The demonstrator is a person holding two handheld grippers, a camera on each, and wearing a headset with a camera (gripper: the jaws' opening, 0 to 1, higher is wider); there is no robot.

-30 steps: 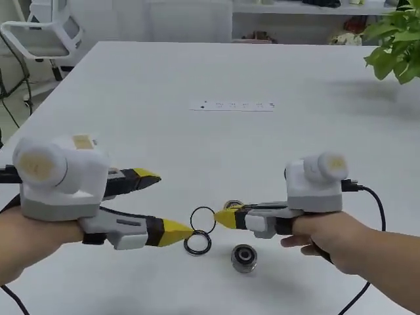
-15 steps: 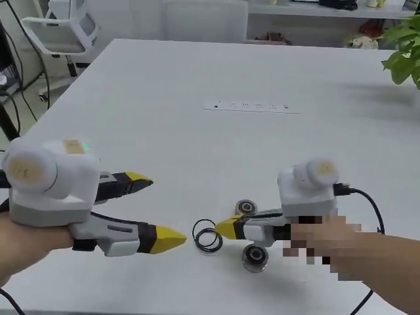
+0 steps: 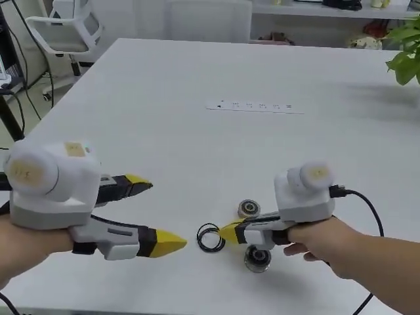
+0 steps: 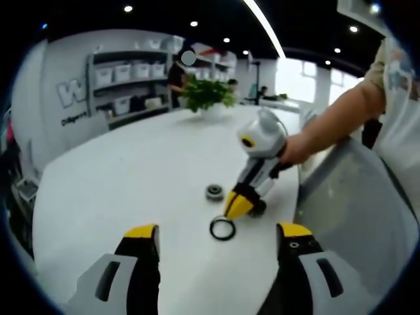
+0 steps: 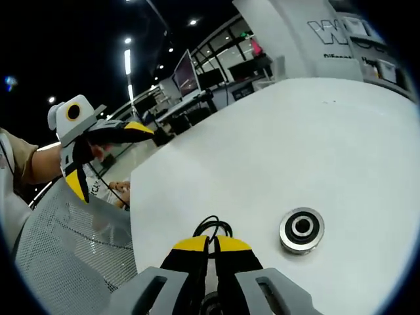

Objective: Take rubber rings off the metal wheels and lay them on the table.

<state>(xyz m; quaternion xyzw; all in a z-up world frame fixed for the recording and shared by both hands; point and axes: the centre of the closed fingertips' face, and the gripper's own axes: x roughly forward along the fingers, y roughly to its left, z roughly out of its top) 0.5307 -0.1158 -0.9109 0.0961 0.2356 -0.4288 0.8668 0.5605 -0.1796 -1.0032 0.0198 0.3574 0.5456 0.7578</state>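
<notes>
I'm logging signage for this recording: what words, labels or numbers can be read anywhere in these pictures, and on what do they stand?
"W": large letter on the back wall; the rest of the word is cut off.
"Dilige...": smaller line under it; the remaining letters are too blurred to read.
Marks on the white socket strip: too small to read.
Nothing else is legible.

Power strip (image 3: 254,106) — leafy plant (image 3: 405,56) right, office chair (image 3: 65,29) left.
</notes>
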